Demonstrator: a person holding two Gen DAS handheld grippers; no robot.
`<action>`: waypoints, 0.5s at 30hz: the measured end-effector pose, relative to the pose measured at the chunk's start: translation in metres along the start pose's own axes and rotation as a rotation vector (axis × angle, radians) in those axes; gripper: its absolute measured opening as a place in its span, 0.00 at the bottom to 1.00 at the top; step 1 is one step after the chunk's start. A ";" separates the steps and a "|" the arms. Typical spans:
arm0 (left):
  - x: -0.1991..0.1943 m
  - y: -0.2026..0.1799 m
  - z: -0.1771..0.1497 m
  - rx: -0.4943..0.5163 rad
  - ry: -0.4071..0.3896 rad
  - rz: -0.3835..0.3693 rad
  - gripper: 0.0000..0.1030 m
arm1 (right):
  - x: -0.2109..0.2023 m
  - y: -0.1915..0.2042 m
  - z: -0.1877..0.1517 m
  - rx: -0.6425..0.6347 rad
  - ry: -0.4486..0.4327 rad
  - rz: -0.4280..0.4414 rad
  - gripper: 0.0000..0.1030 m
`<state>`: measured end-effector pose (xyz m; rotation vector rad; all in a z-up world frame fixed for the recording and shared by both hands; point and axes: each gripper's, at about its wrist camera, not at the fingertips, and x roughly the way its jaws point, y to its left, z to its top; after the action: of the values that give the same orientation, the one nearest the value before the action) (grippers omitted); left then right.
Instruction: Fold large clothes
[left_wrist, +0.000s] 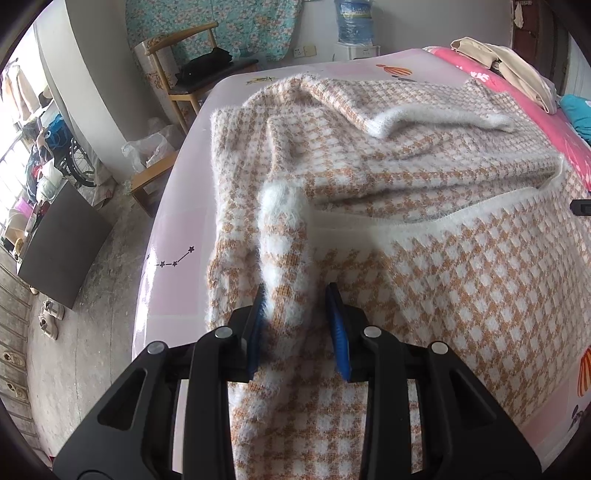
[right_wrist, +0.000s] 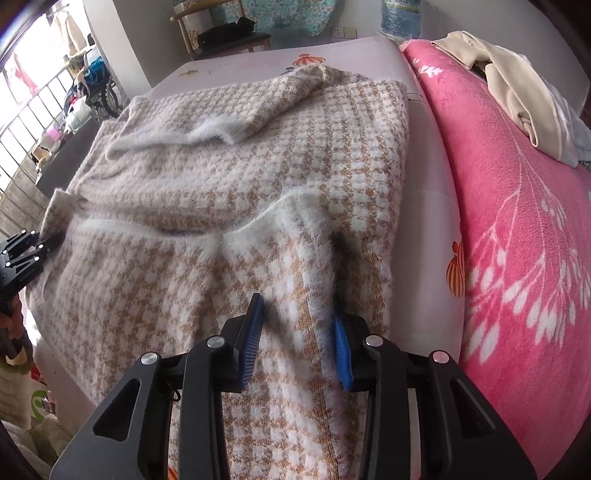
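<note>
**Obscured and cut-off items**

Sweater (left_wrist: 424, 173): near hem runs under the left gripper (left_wrist: 295, 321) and off the bottom edge. Fabric hides the right gripper (right_wrist: 297, 325) fingers' inner faces; grip unconfirmed. Water bottle (right_wrist: 400, 16): top cropped, label unreadable. Balcony clutter (left_wrist: 40, 162): too small to identify.

Both views ride low and close, each looking forward along its own claw across the bed. The left wrist camera sits right behind the left claw (left_wrist: 295, 325), near the bed's left edge, facing up the houndstooth sweater (left_wrist: 424, 258) toward the far wall, with the floor (left_wrist: 74, 332) off to its left. The right wrist camera sits just behind the right claw (right_wrist: 299, 332), facing the same way, with the pink blanket (right_wrist: 517, 221) on its right. The 2 views share the sweater, the wooden chair (left_wrist: 184, 74) and the water bottle (left_wrist: 354, 22); the right view also catches the left claw at its left edge.
</note>
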<state>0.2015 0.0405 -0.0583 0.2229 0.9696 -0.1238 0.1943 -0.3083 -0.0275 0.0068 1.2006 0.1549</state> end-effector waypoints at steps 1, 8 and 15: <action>0.000 0.000 0.000 0.001 0.000 0.001 0.30 | -0.001 0.001 -0.001 -0.013 0.001 -0.013 0.33; 0.000 0.000 0.000 0.001 0.000 0.002 0.30 | 0.003 0.003 0.004 -0.041 0.007 -0.044 0.33; 0.000 -0.001 0.000 0.004 0.000 0.006 0.30 | 0.004 0.003 0.005 -0.047 0.006 -0.048 0.33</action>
<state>0.2016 0.0399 -0.0579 0.2291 0.9688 -0.1206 0.1997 -0.3045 -0.0291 -0.0642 1.2021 0.1410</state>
